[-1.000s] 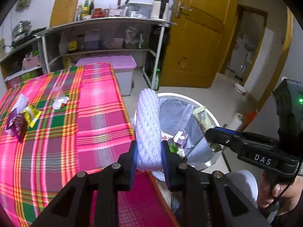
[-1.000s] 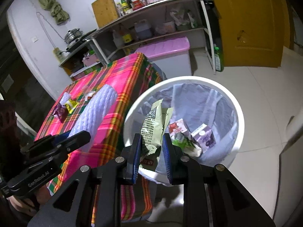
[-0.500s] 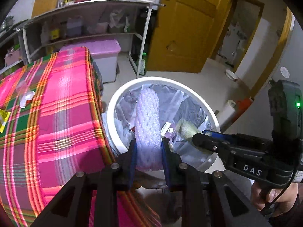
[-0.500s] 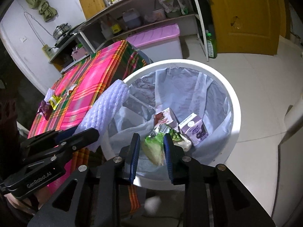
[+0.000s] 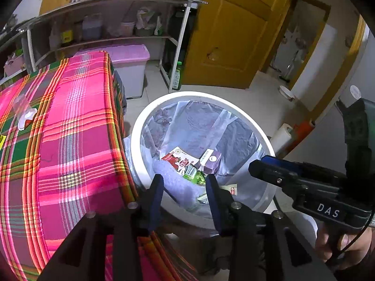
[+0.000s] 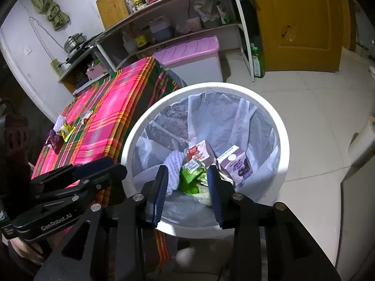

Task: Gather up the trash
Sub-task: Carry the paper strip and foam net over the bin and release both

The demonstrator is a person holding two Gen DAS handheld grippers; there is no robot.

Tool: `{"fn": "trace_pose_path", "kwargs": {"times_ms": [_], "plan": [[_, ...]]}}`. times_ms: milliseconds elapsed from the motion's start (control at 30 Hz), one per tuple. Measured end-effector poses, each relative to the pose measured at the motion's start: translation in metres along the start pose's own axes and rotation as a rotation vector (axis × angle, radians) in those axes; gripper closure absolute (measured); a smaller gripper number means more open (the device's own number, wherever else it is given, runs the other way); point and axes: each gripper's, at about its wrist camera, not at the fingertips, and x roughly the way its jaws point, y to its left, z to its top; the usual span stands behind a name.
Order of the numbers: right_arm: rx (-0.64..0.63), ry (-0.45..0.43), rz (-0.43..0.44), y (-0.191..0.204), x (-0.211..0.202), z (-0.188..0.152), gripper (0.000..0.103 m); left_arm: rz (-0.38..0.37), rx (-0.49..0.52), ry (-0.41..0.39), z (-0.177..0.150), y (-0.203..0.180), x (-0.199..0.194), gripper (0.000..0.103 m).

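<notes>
Both grippers, left [image 5: 184, 188] and right [image 6: 187, 182], opening empty; foam net [image 5: 174, 180] dropped into bin [image 5: 252, 123]. Table wrappers [image 6: 65, 130] look light, crinkly: pinch edges.

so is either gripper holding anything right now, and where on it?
Nothing is held. The left gripper and right gripper are both opening over the trash bin; the foam sleeve and wrappers lie loose inside.

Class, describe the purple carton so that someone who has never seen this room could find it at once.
Find the white bin on the floor beside the plaid table. Inside it, on the clear liner, trash lies in a heap. The purple carton sits on the side away from the table, next to a red carton; its purple colour sets it apart.
</notes>
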Motion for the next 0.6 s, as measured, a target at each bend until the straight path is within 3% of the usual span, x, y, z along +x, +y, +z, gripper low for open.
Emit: {"fn": "trace_pose_path", "kwargs": {"times_ms": [600], "plan": [[-0.079, -0.066, 0.028, 0.04, -0.04, -0.005, 0.067, 0.053, -0.009, -0.145, -0.009, 0.001, -0.072, 0.066]]}}
